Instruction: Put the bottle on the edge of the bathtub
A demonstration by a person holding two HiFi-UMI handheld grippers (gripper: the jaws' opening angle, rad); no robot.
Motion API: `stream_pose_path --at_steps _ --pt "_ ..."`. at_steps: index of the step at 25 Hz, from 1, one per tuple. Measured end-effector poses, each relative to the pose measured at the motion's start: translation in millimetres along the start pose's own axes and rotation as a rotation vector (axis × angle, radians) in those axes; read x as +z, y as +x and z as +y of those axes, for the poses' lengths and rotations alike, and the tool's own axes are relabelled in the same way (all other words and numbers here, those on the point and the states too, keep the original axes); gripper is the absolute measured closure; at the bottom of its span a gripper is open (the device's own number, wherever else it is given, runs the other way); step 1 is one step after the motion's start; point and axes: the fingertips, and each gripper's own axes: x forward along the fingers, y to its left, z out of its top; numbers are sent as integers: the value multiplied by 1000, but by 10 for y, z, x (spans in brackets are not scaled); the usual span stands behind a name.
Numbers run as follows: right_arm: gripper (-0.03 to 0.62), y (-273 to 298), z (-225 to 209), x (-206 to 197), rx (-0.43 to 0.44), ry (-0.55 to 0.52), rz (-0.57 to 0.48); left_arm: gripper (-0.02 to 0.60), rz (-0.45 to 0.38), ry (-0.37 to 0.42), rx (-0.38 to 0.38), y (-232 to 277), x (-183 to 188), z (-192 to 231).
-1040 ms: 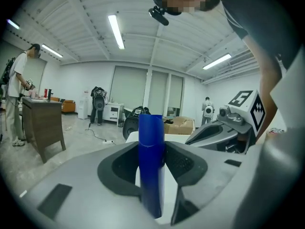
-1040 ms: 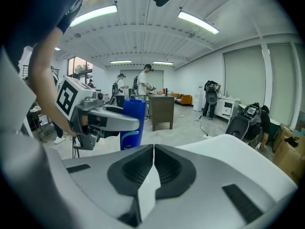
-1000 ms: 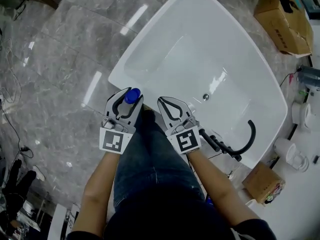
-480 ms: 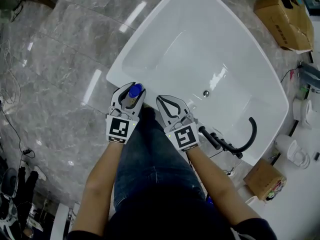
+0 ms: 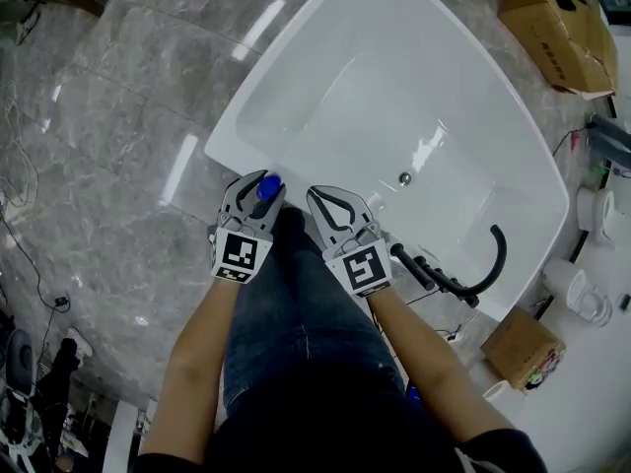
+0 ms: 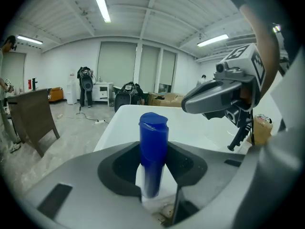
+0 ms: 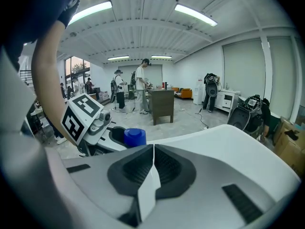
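Observation:
A bottle with a blue cap (image 5: 267, 185) stands upright between the jaws of my left gripper (image 5: 258, 197), which is shut on it just at the near rim of the white bathtub (image 5: 296, 77). In the left gripper view the blue bottle (image 6: 153, 151) rises from the left gripper (image 6: 153, 185), with the bathtub (image 6: 119, 120) ahead. My right gripper (image 5: 317, 201) hangs beside it to the right over the same rim, shut and holding nothing. The right gripper view shows the right gripper (image 7: 153, 151) with its jaws touching, and the blue cap (image 7: 135, 137) to the left.
A black faucet (image 5: 490, 264) arches over the tub's right rim. Cardboard boxes (image 5: 557, 23) lie at the top right, and another box (image 5: 521, 348) at the lower right. Grey marble floor (image 5: 108, 116) spreads left, with cables at its edge. People stand far off in the room.
My left gripper with the bottle has shifted a little to the right, closer to the right gripper. Both grippers stay at the tub's near rim.

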Motion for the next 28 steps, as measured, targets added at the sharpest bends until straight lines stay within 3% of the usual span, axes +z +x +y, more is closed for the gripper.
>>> stream_pose_path --at_steps 15,24,28 --pt "566 -80 67 -60 4 -30 16 413 -46 20 0 26 106 -8" --pt "566 -131 41 -106 -12 -18 18 411 11 66 -69 94 -43 -184" --pt "566 -158 23 -39 -26 -4 5 331 51 41 -119 94 -100 -245"
